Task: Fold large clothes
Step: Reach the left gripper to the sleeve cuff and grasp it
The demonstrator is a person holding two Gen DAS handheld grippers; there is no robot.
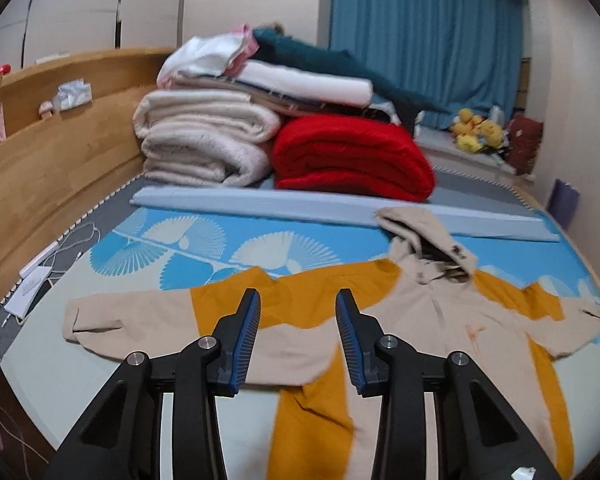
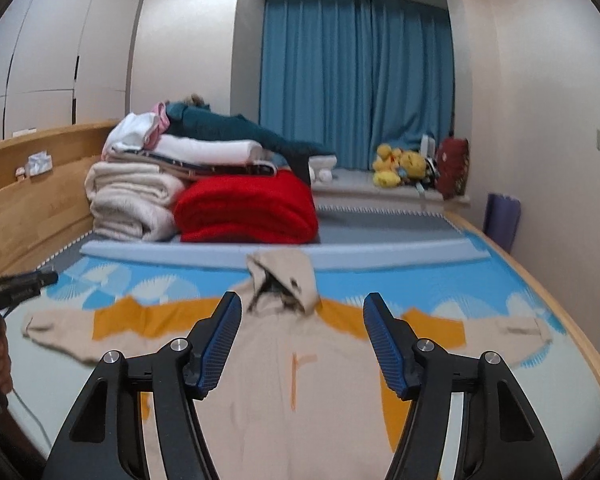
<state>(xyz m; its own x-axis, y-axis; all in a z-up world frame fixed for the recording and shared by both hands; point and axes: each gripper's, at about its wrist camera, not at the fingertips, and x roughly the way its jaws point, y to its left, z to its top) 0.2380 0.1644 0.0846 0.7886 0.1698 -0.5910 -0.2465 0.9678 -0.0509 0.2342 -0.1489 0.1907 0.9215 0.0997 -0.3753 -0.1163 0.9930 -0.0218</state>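
left gripper (image 1: 297, 300): bottom middle, jaws apart, holding nothing | right gripper (image 2: 302, 304): bottom middle, jaws wider apart, holding nothing | beige and mustard-yellow hooded jacket (image 2: 276, 360): flat in the middle, sleeves out, likely ready for folding | folded red blanket (image 2: 248, 210): farther back, upper middle, stacked out of the way

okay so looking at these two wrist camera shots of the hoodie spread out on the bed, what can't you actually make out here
- Hoodie hem: cut off by the bottom edge in both wrist views, partly behind the gripper bodies.
- Orange mark on its chest: too blurred in the right wrist view to read.
- Items on the wooden headboard shelf: too small and soft to identify.
- Left gripper from the right wrist view: only a dark blurred tip at the left edge.
- Folded pile: its back is hidden.
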